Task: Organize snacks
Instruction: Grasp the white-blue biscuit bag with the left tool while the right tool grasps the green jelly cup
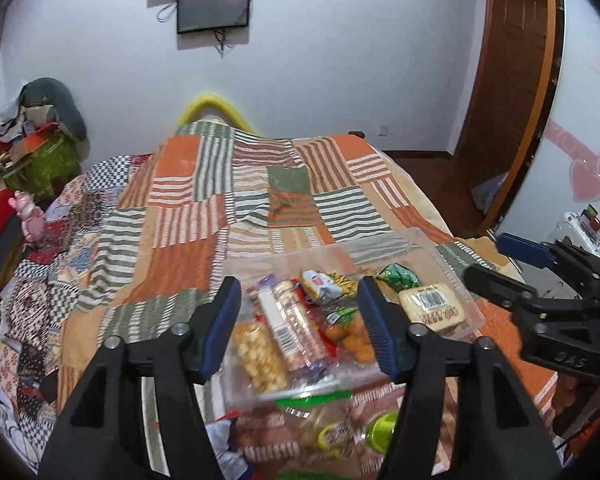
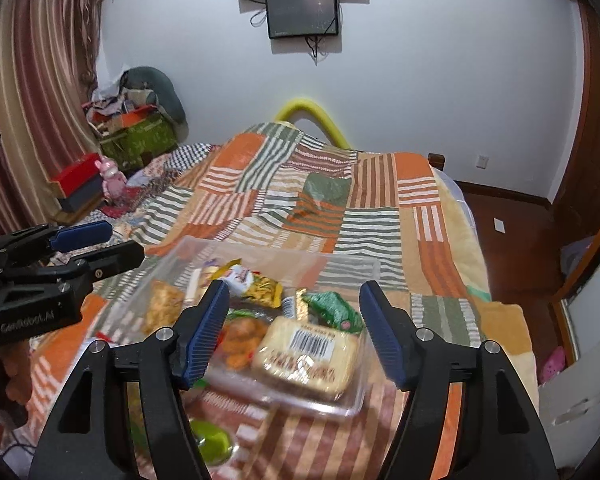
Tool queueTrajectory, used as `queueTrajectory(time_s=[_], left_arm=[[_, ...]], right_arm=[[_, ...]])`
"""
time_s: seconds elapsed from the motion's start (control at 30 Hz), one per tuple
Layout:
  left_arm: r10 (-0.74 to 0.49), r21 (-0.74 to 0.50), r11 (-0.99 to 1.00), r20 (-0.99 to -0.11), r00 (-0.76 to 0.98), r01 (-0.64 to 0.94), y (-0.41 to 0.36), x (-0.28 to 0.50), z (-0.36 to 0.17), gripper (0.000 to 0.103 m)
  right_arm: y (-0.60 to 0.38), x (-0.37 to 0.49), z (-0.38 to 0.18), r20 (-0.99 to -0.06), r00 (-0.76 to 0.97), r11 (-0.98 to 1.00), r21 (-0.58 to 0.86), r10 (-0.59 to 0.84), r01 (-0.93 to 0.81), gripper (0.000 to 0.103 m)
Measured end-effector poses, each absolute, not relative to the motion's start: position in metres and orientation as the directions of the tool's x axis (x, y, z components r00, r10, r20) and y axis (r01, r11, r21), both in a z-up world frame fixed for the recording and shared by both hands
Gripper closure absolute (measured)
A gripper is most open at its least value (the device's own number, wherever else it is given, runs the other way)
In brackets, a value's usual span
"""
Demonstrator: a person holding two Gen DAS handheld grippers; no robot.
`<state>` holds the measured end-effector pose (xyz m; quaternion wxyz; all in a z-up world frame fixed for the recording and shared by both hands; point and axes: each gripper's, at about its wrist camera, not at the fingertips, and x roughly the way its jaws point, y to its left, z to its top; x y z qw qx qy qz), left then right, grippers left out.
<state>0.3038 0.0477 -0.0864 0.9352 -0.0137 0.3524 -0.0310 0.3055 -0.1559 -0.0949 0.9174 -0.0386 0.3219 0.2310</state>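
A clear plastic tray (image 1: pixel 420 242) lies on the patchwork bedspread and holds several snack packets. Among them are a long biscuit sleeve (image 1: pixel 296 328), a popcorn pack (image 1: pixel 256 356), an orange-ball pack (image 1: pixel 352 338) and a pale cake with a barcode (image 1: pixel 432 304). My left gripper (image 1: pixel 300 324) is open and empty, above the tray's near left part. My right gripper (image 2: pixel 292 332) is open and empty, above the barcode cake (image 2: pixel 308 354) at the tray's (image 2: pixel 340 262) near right. A green wrapped sweet (image 2: pixel 334 308) lies behind the cake. More packets (image 1: pixel 332 428) lie outside the tray, nearer to me.
The bedspread (image 1: pixel 220 208) stretches far ahead. A yellow bar (image 1: pixel 212 106) stands at the bed's far end. Boxes and clutter (image 2: pixel 136 136) pile at the far left by the curtain. A wooden door (image 1: pixel 512 80) and floor are at the right. Screens (image 2: pixel 300 12) hang on the wall.
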Motion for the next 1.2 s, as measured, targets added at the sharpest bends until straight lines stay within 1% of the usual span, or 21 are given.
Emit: queueTrajectory(time_s=[0.1,0.2,0.3,0.43,0.63,0.83,1.2], left_arm=[[-0.047,-0.038,0.999,-0.665,0.745,0.029,0.055,0.286,-0.087,0.034],[-0.049,-0.051,0.999,-0.683,0.729,0.019,0.063,0.270,-0.092,0.032],[-0.052,-0.069,0.998,-0.702,0.710,0.005,0.073,0.253,-0.101,0.031],[-0.031,-0.053,0.999,-0.736,0.676,-0.013,0.087,0.234,-0.119,0.030],[-0.004,-0.050,0.997,-0.794,0.608,-0.059,0.113,0.211,-0.158,0.029],[-0.008,-0.081,0.991,-0.839,0.545,-0.110,0.136,0.201,-0.195,0.029],[-0.051,-0.138,0.982,-0.847,0.529,-0.126,0.142,0.223,-0.223,0.029]], right_arm=[[-0.156,0.292,-0.093,-0.601,0.688,0.888,0.081,0.406,-0.453,0.036],[-0.156,0.279,-0.095,-0.604,0.683,0.884,0.080,0.411,-0.461,0.036],[-0.153,0.268,-0.100,-0.612,0.677,0.881,0.072,0.408,-0.467,0.036],[-0.148,0.256,-0.112,-0.636,0.652,0.874,0.074,0.412,-0.480,0.036],[-0.143,0.244,-0.133,-0.676,0.612,0.869,0.087,0.411,-0.488,0.036],[-0.138,0.235,-0.158,-0.723,0.559,0.867,0.110,0.405,-0.486,0.036],[-0.114,0.241,-0.197,-0.796,0.469,0.858,0.118,0.383,-0.500,0.036]])
